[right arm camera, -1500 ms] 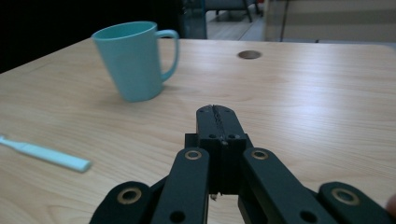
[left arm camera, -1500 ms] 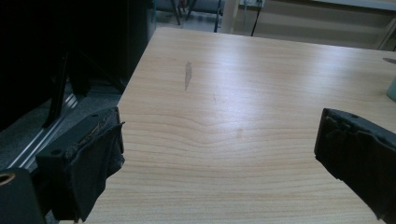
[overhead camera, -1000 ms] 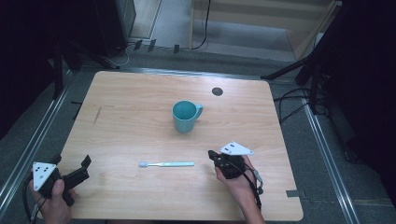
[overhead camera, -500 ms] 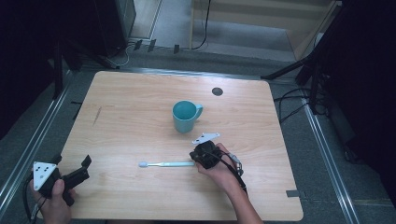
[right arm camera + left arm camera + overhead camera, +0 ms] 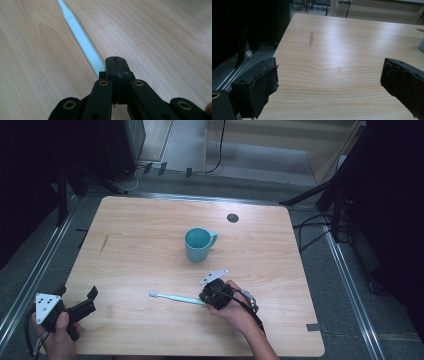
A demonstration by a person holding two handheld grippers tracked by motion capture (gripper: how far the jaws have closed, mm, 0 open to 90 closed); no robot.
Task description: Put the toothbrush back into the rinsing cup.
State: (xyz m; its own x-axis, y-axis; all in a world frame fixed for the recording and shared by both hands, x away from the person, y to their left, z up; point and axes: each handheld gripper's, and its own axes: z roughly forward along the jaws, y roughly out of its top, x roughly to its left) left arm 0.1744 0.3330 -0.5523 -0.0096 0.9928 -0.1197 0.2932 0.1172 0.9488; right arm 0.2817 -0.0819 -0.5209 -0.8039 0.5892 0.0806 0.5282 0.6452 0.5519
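Now | right gripper (jaws together) at toothbrush end | mug apart

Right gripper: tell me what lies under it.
Under the right gripper lies the handle end of the pale blue toothbrush, flat on the wooden table. The gripper's closed jaws cover that end, so whether they pinch it cannot be seen.

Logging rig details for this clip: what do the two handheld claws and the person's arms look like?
Both claws are black. The left claw has wide jaws with worn, frayed dark padding and a grey three-cornered plate with dots on top; a black cable trails from it. The right claw has hinged black links with brass-coloured rivets, a similar grey plate, and a cable. The forearms are bare, no sleeves visible.
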